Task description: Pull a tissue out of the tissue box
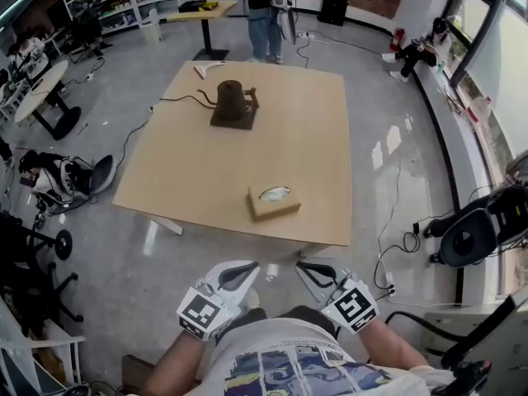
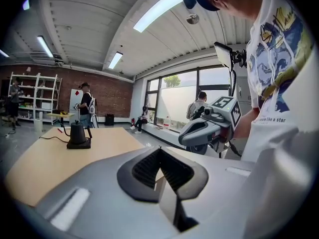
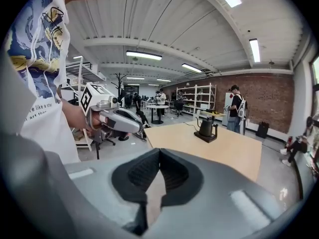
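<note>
I stood short of the table [image 1: 309, 130] with my left gripper [image 1: 233, 274] and right gripper [image 1: 317, 272], the jaws of both closed tight on nothing, the task not yet begun. The tissue box [image 1: 273, 204] sat near the table's front edge, well apart from both tools, 1 tissue [image 1: 275, 193] showing in its slot. A kettle [image 1: 233, 101] stood farther back, out of my way. A person [image 1: 266, 15] stood beyond the table.

White T-shirt [image 1: 289, 361], blue-and-yellow print, grey left gripper [image 1: 250, 267], grey right gripper [image 1: 304, 267], black-and-white marker cubes [image 1: 202, 310]
</note>
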### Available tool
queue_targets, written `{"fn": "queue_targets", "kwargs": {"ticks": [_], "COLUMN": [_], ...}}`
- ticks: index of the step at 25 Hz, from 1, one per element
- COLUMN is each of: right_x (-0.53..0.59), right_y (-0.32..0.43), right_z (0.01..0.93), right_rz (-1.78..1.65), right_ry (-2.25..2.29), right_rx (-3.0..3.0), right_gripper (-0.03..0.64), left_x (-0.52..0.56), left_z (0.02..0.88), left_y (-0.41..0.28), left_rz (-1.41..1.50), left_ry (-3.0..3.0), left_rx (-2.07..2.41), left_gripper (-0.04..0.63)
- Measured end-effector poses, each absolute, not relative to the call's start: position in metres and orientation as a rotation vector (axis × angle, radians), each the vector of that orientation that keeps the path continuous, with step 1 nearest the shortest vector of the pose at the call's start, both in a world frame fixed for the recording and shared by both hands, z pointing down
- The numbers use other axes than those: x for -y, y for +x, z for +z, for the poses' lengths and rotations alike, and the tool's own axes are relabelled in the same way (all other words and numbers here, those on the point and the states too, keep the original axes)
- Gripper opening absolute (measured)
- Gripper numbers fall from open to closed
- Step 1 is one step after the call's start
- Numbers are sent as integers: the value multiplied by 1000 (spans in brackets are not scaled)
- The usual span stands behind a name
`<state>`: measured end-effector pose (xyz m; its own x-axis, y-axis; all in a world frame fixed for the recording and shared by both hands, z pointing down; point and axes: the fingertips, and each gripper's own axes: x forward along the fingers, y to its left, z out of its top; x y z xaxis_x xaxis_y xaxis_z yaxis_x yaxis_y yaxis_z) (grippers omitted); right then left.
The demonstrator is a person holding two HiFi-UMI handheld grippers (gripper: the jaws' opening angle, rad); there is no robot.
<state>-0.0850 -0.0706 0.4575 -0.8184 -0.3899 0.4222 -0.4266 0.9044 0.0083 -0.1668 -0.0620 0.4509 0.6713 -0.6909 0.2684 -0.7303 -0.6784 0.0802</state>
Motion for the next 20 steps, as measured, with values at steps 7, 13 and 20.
{"fn": "queue_targets", "kwargs": {"ticks": [7,13,20], "right_x": [101,140,184], "right_y": [-89,-66,-31], "right_z": [466,470,475], "right_rz": [126,165,158], "right_ry": [684,720,699], "right_rx": [2607,2595,2597], "right_gripper": [3,3,3], "left_x": [112,171,235], "left_z": [472,510,556], "left_y": [-190,-181,-172], "left_rz": [381,543,684], "left_ry": [2710,2673,2592], "left_rx": [1125,1109,1119], "left_gripper": [5,44,79]}}
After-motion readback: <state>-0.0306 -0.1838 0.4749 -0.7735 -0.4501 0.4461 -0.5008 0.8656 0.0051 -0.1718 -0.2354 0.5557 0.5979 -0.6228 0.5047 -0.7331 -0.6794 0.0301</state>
